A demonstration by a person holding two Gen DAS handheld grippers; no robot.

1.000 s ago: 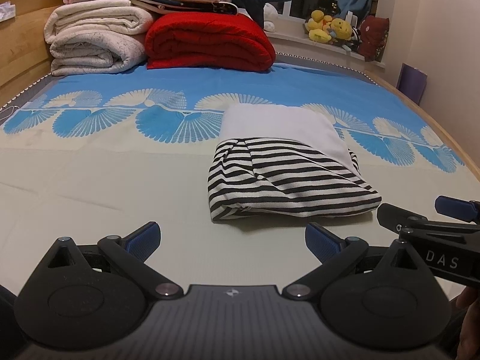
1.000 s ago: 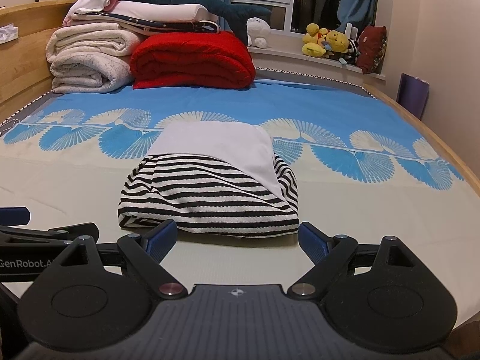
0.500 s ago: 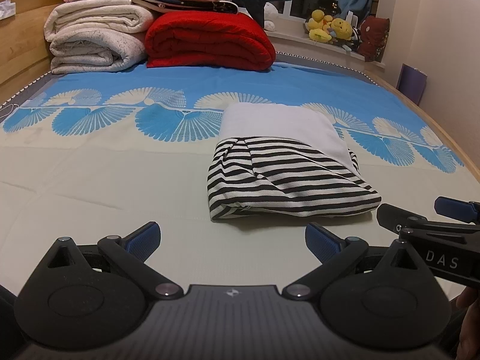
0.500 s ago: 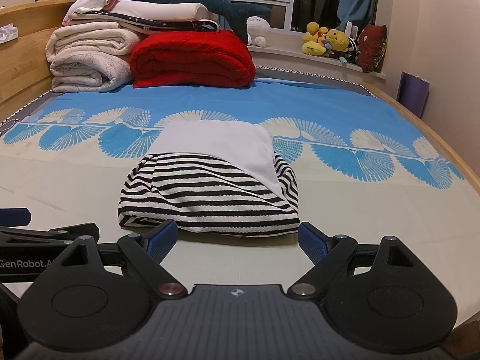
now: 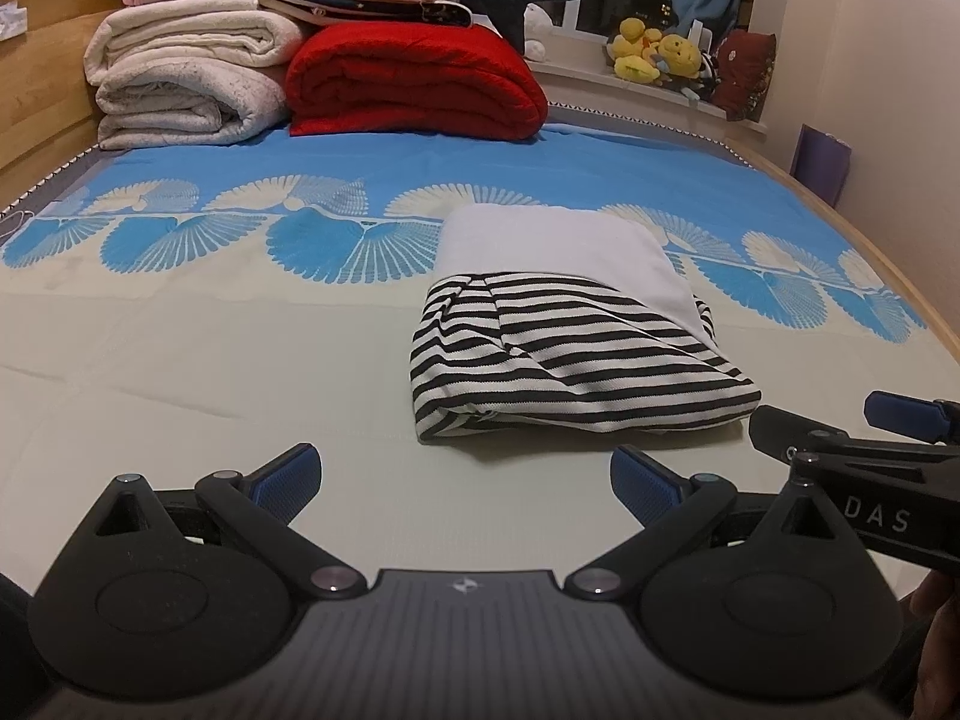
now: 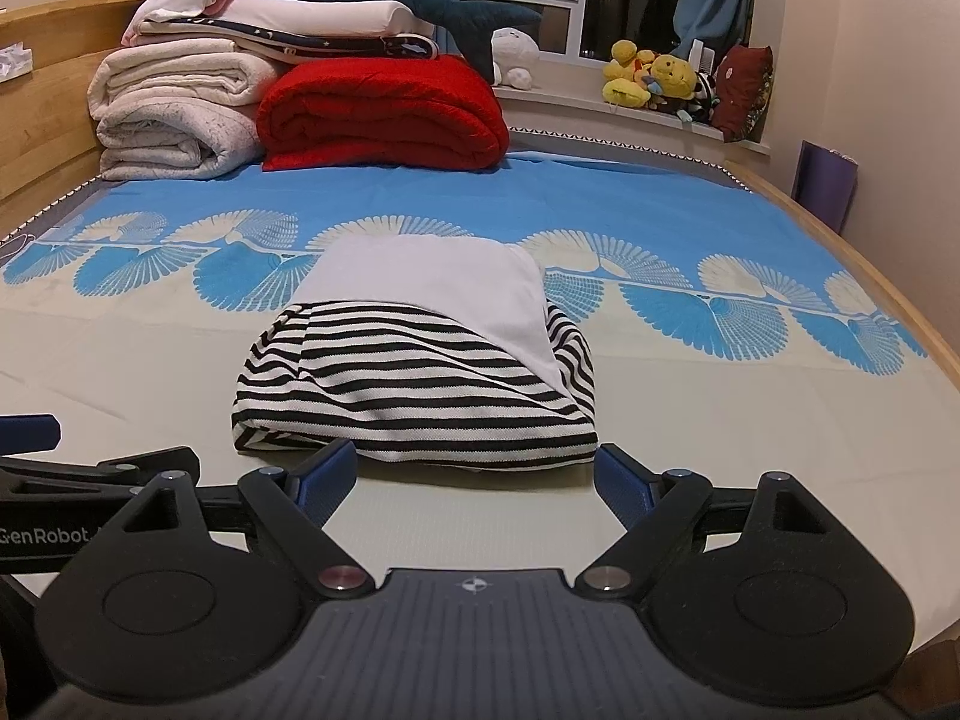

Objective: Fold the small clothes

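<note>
- my left gripper (image 5: 465, 477) sits at the bottom of its frame, jaws spread wide, nothing between the blue pads, low over the pale sheet (image 5: 180, 372).
- my right gripper (image 6: 477, 477) is released too, empty, its pads just short of the garment's near edge.
- in the left view the right gripper's arm shows at the lower right, just beside the garment's corner.
- the folded striped garment (image 6: 414, 384) lies mid-frame on the sheet, a white piece (image 6: 432, 282) folded over its far half.
- upper left: a red blanket (image 6: 384, 114) and white blankets (image 6: 174, 114), stacked.
- upper right: plush toys (image 6: 654, 81) on the sill.
</note>
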